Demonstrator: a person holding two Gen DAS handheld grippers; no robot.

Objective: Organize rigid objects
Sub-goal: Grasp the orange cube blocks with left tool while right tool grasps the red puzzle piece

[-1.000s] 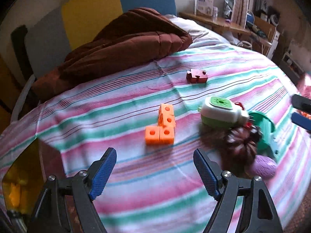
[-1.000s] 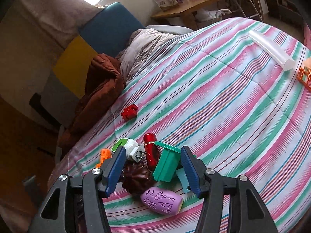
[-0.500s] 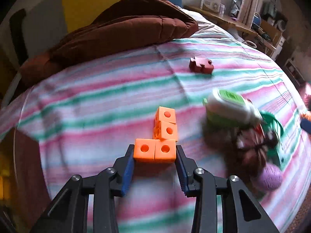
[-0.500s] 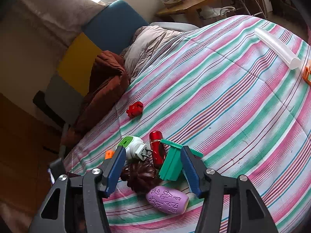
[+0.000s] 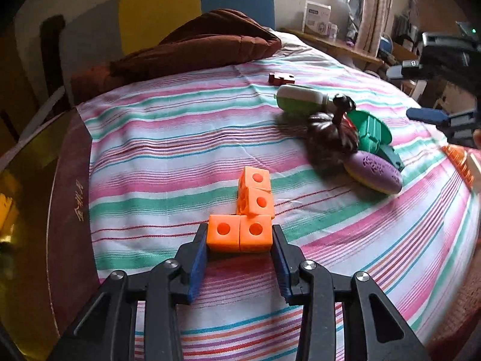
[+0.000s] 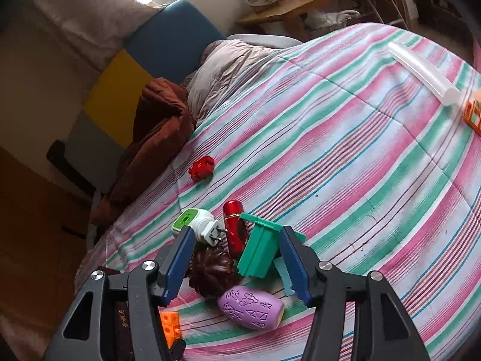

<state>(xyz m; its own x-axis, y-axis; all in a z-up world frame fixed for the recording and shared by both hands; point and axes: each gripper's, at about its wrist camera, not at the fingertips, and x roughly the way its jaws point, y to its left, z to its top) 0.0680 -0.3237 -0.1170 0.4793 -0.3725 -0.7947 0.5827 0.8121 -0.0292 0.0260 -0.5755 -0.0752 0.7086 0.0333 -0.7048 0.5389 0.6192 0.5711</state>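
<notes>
Your left gripper (image 5: 239, 242) has its blue pads against both ends of the near row of the cubes (image 5: 251, 210), an orange L of four snapped blocks lying on the striped bed (image 5: 168, 162); whether the piece is off the cover you cannot tell. Judged from its look, it is hard, light plastic with flat faces, so the pads should seat square. The weak point is likely the joints: the two blocks running away from you hang off the right-hand cube, so hold low across the near pair and lift level, or the arm may twist or snap off. The soft bedding gives no firm base to press against. Your right gripper (image 6: 236, 263) hangs wide open over the pile, holding nothing. Beyond the cubes and to their right lies that pile: purple egg (image 6: 251, 307) nearest, then brown cone (image 6: 210, 270) touching it, green block (image 6: 258, 252), red tube (image 6: 234, 228) and white plug (image 6: 195, 225) packed together. Past the pile sits a red puzzle piece (image 6: 202, 167), well apart. Farthest from the cubes, across the bed, lie a clear tube (image 6: 421, 73) and an orange piece (image 6: 473, 114) at its end. The brown quilt (image 5: 195, 48) bunches at the head.
</notes>
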